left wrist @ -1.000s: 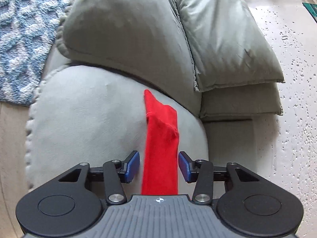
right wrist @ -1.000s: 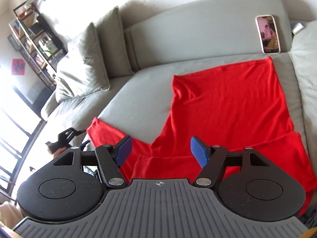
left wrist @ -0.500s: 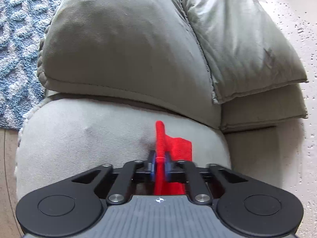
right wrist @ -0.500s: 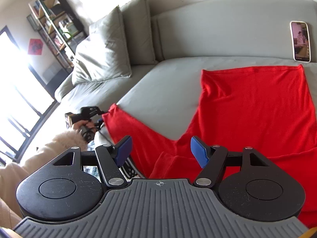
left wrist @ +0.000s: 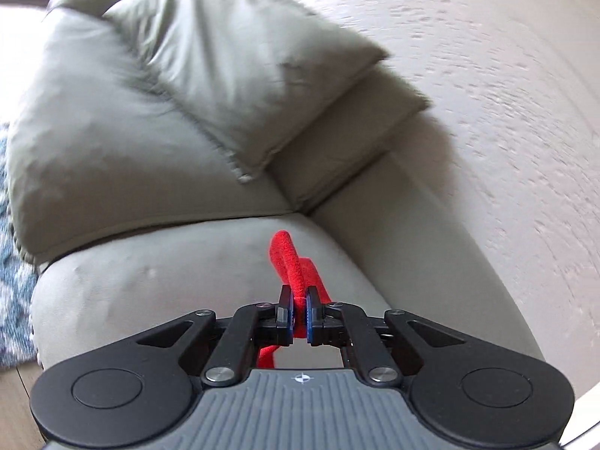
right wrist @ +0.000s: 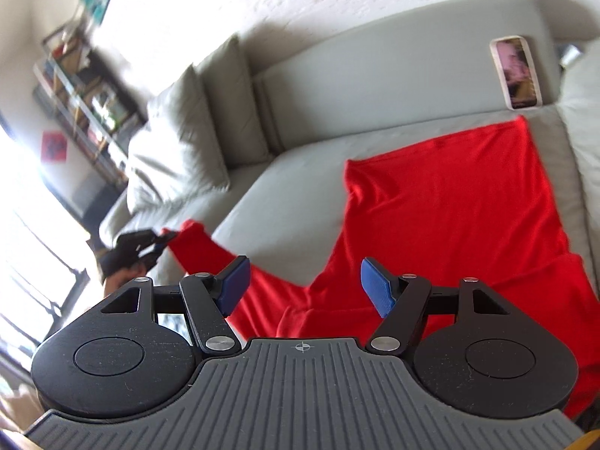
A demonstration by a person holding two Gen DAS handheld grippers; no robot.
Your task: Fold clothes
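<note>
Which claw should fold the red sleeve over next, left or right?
Left, probably. The left claw is already shut on the sleeve end of the red garment. The right claw is open, holding nothing, over the garment's lower part.

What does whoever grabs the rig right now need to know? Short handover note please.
Left tongs: shut on the cuff end of the red garment's sleeve, held up off the sofa.
Right tongs: open, holding nothing, above the garment's near edge.
Red garment: spread mostly flat on the sofa seat, one sleeve stretched out to the left tongs. A phone leans on the backrest beyond it.
Done: garment laid out, sleeve gripped.
Left: no fold shows yet. Likely next is bringing the sleeve across the body, then folding the rest.
</note>
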